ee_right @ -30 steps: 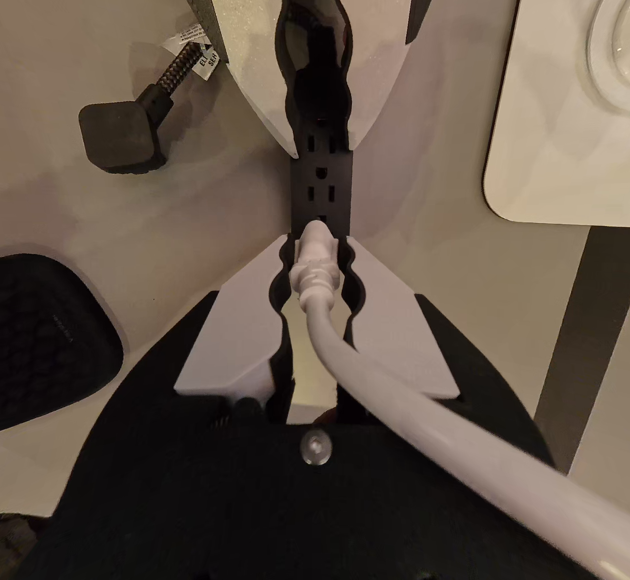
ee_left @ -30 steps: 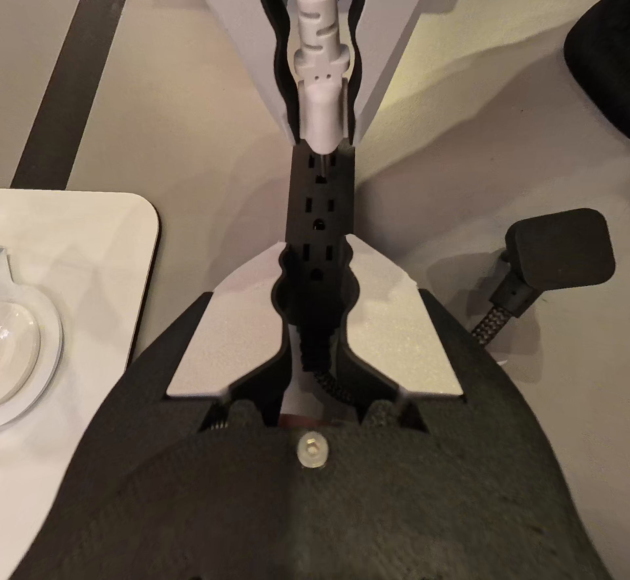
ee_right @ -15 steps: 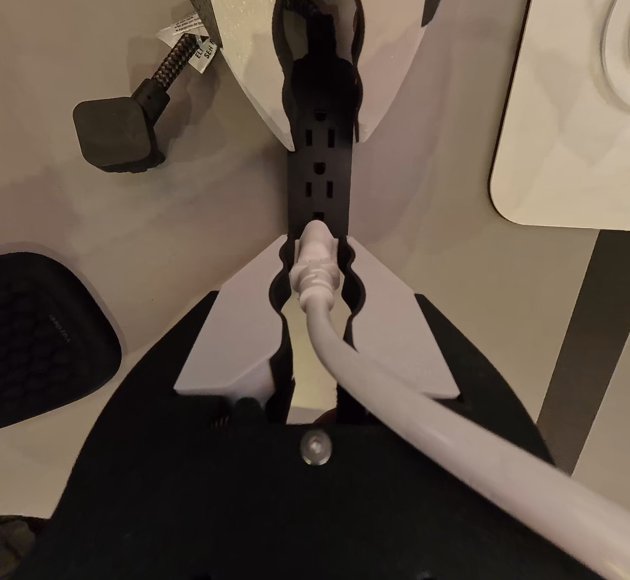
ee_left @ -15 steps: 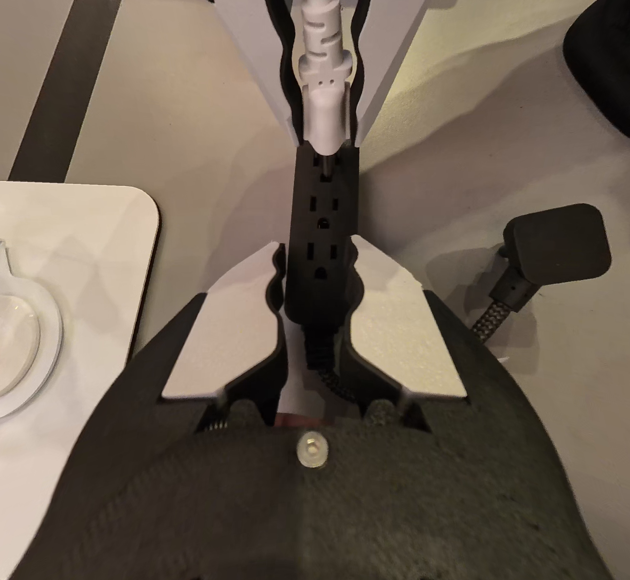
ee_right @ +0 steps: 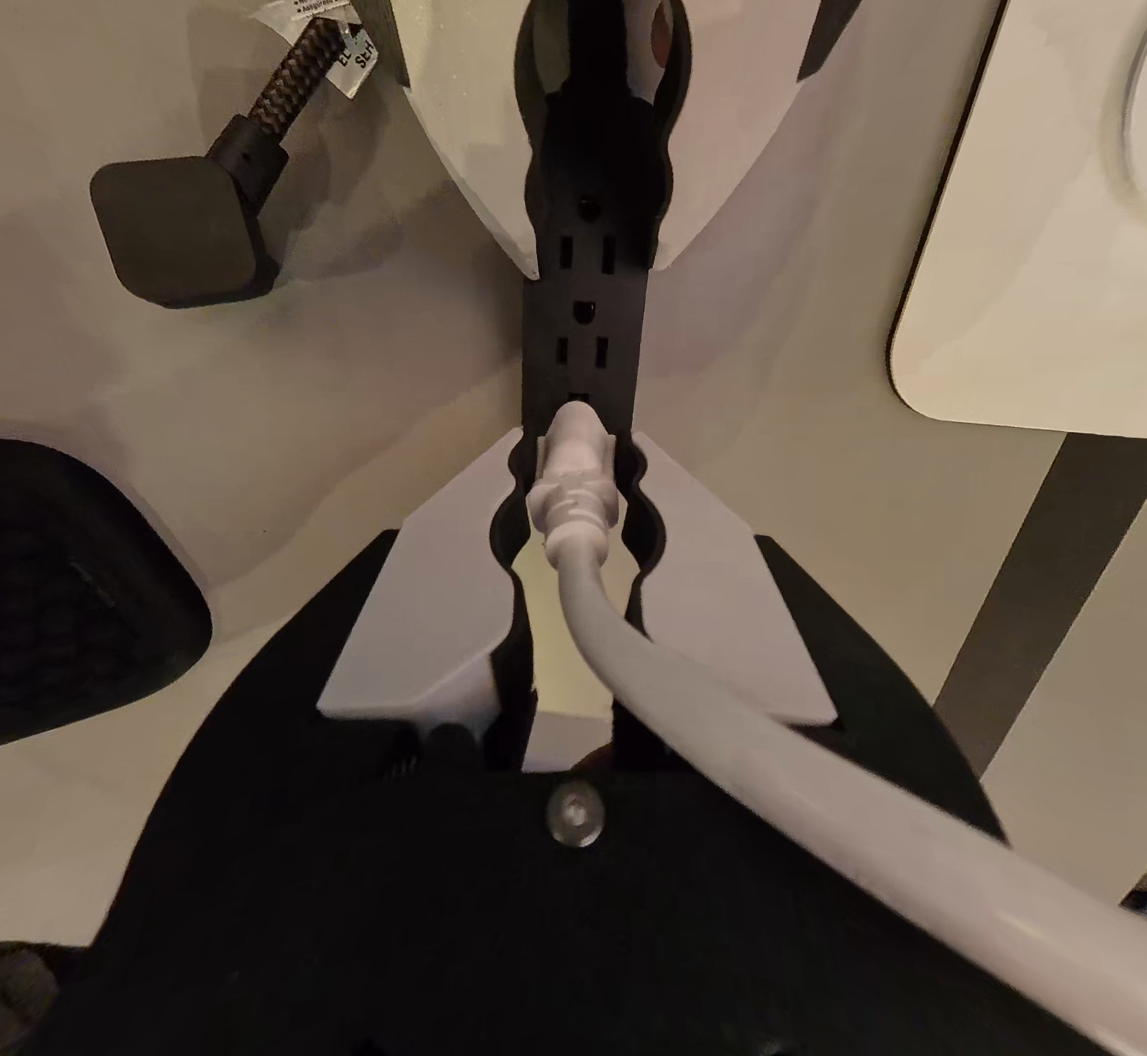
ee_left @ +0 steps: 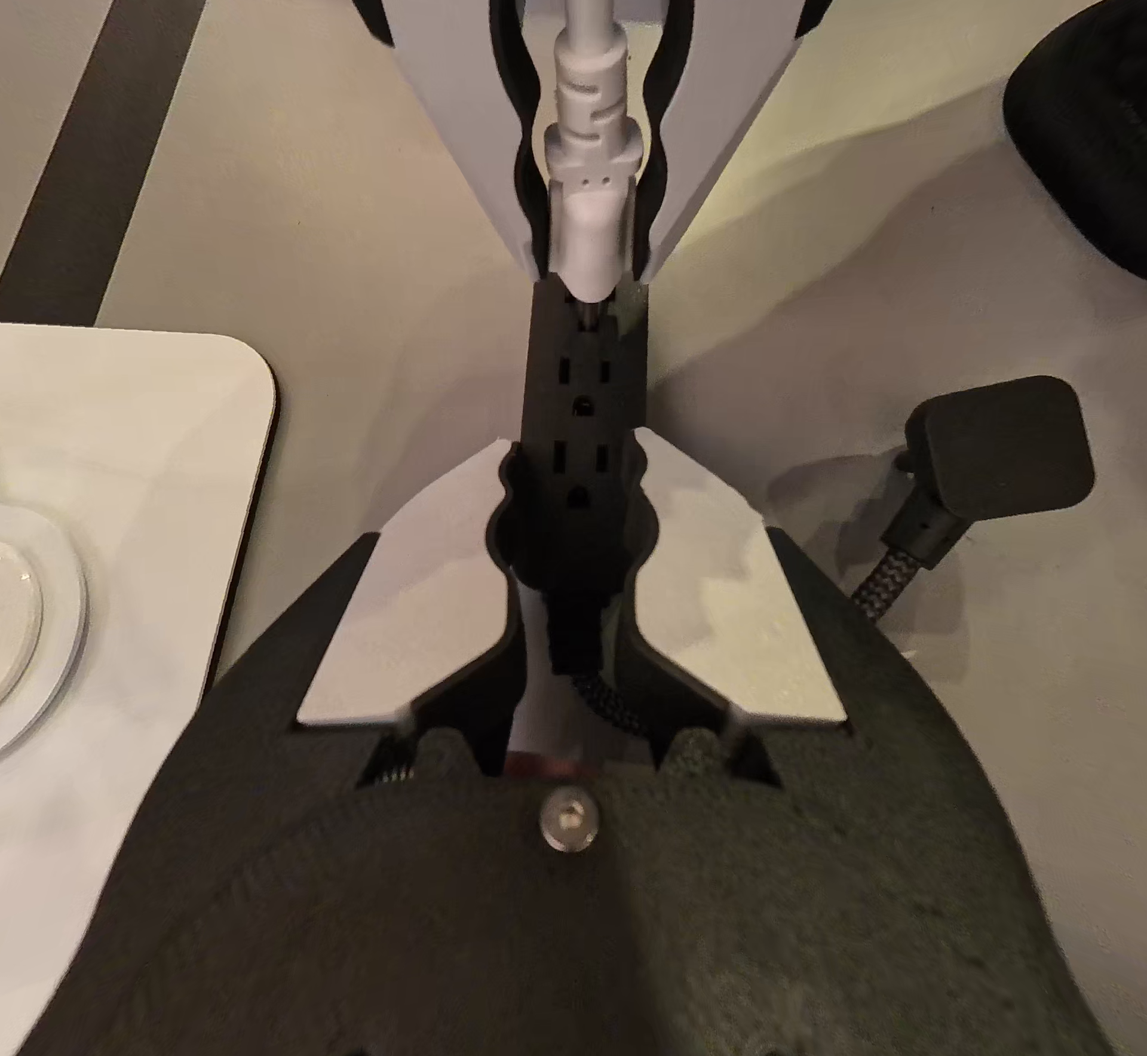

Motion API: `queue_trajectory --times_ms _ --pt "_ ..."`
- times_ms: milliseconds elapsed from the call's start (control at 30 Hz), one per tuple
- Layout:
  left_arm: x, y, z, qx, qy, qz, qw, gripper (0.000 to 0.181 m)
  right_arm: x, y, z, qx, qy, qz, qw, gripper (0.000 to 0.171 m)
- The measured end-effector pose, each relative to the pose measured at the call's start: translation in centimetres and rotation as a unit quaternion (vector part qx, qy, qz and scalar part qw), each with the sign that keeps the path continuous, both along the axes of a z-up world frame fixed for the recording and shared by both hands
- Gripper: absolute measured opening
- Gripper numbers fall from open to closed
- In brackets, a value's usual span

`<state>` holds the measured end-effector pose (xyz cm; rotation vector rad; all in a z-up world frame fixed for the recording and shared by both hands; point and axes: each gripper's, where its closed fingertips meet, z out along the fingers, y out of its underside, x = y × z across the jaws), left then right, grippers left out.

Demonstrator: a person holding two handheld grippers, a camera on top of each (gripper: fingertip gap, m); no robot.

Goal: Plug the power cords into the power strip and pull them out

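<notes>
A black power strip (ee_left: 583, 381) lies lengthwise between the two grippers. My left gripper (ee_left: 574, 449) is shut on its near end, where the braided cord (ee_left: 611, 703) leaves it. My right gripper (ee_left: 589, 275) faces it from the far end and is shut on a white plug (ee_left: 589, 219). The plug's tip sits at the end outlet with a short bit of prong showing. In the right wrist view my right gripper (ee_right: 577, 436) clamps the white plug (ee_right: 577, 468) against the strip (ee_right: 583, 312). The left gripper (ee_right: 596, 269) holds the far end. Two outlets between them are empty.
The strip's own flat black plug (ee_left: 1005, 455) lies loose on the table to the right, and also shows in the right wrist view (ee_right: 180, 232). A white board (ee_left: 124, 468) with a clear round dish (ee_left: 25, 623) is on the left. A black rounded object (ee_left: 1092, 126) sits far right. Across from one pair of fingers to the other is roughly 5 cm.
The white plug has moved a little closer to the strip's end outlet, so less prong shows. Both grippers keep their hold, and the views have shifted only slightly.
</notes>
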<state>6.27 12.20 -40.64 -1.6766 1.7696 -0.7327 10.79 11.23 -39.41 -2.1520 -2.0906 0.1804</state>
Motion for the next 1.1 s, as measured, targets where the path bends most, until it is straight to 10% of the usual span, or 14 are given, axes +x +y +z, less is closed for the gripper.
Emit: queue_trajectory --times_ms 1100 --pt "-0.5 -0.5 -2.2 -0.003 0.055 -0.014 0.998 0.044 -0.1 -0.1 -0.5 0.024 -0.011 -0.003 1.000 0.024"
